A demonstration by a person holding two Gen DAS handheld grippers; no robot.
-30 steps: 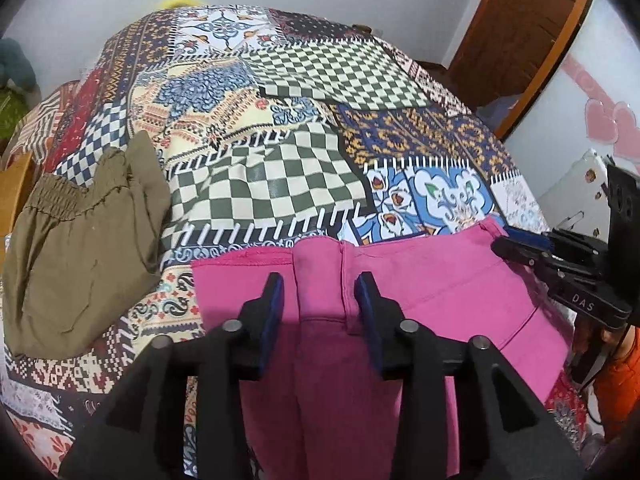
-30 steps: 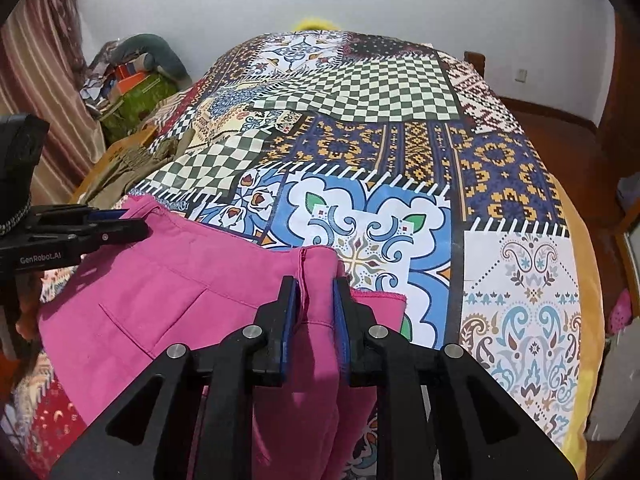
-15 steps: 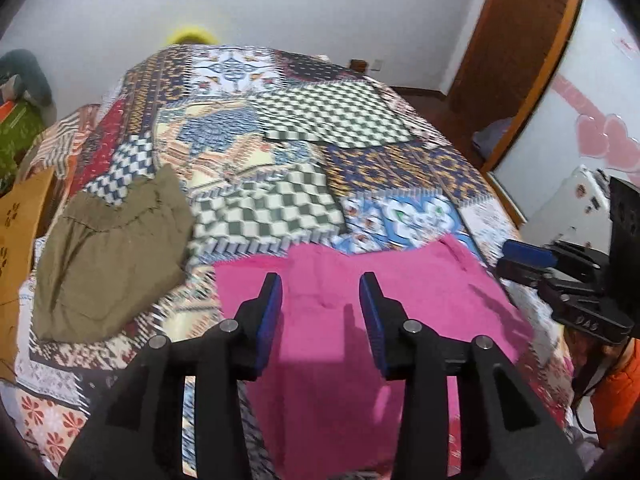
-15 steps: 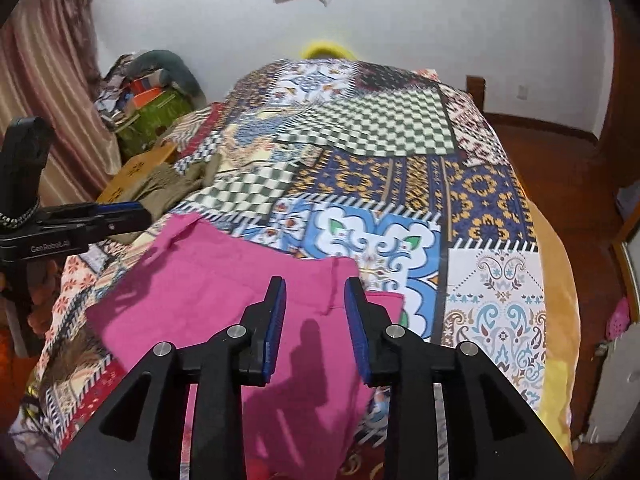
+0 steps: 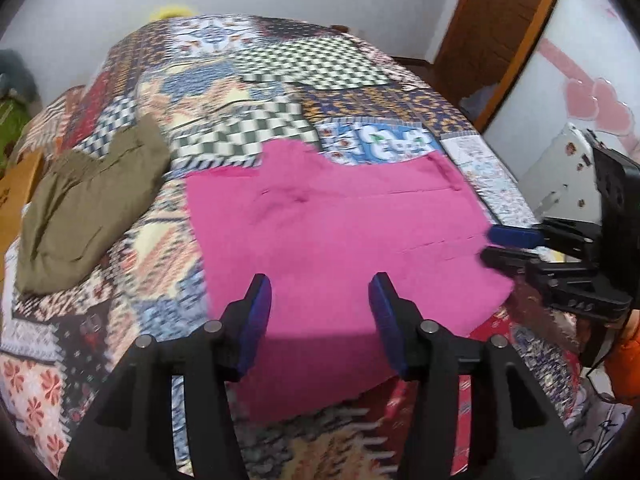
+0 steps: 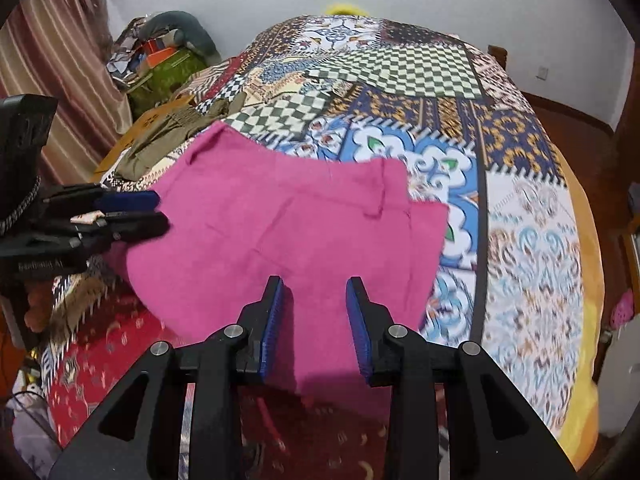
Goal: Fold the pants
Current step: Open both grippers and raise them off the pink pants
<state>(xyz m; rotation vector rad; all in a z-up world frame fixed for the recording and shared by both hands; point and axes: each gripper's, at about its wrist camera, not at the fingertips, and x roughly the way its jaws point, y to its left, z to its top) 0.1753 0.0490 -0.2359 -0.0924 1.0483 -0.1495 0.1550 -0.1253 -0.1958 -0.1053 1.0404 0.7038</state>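
Far to the left of our left gripper, olive pants lie bunched on the patchwork bedspread. The pink pants lie flat on the bedspread just ahead of and below both grippers, folded, one end hanging over the near bed edge. Our left gripper hovers above them with its jaws opening, nothing pinched between the blue pads. To its right, our right gripper hovers over the same pants near their right edge, its jaws also opening and holding nothing. Farther right of it, bare bedspread runs to a yellow edge.
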